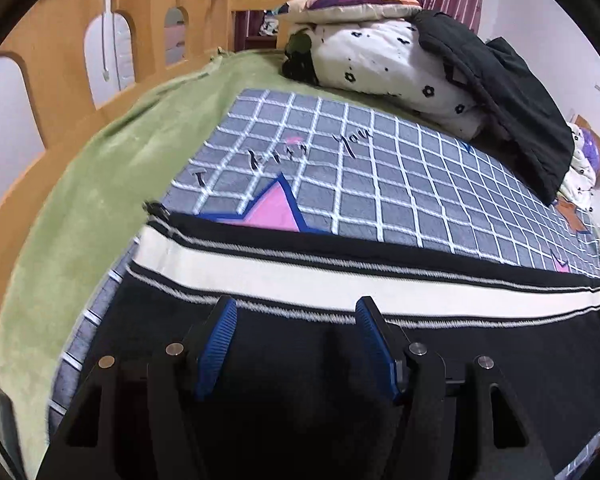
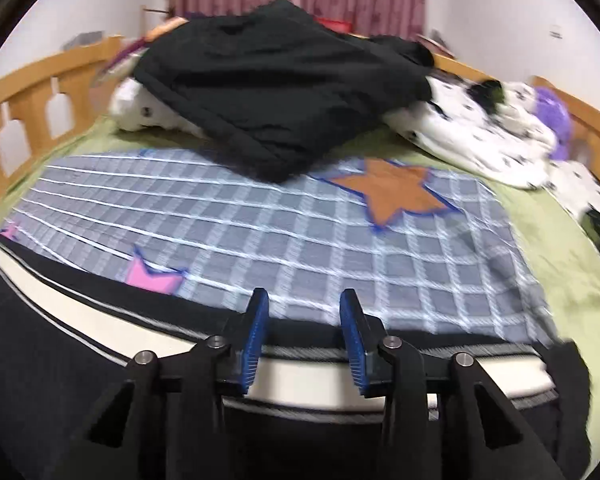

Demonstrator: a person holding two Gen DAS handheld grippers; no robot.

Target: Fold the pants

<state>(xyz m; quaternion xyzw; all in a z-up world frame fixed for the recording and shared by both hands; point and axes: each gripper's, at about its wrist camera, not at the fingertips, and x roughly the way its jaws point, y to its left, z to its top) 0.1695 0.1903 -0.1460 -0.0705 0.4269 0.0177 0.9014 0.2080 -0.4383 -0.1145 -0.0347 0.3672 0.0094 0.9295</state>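
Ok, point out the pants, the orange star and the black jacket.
pants (image 1: pixel 300 280): left wrist view, on the cream stripe.
orange star (image 2: pixel 392 192): right wrist view, its middle.
black jacket (image 2: pixel 276 92): right wrist view, its broad top.

"You" on checked blanket (image 1: pixel 380 168)

- One pair of black knit pants with a cream side stripe (image 1: pixel 300 276), at 6 o'clock.
- One grey blanket with a white grid (image 2: pixel 260 232) on the bed.
- Two pink stars (image 2: pixel 152 276) and one orange star (image 2: pixel 392 192) on it.
- One black jacket (image 2: pixel 268 96), at 12 o'clock.
- Two claws: left claw (image 1: pixel 296 312), right claw (image 2: pixel 304 300), each with two blue ribbed pads (image 1: pixel 216 352).
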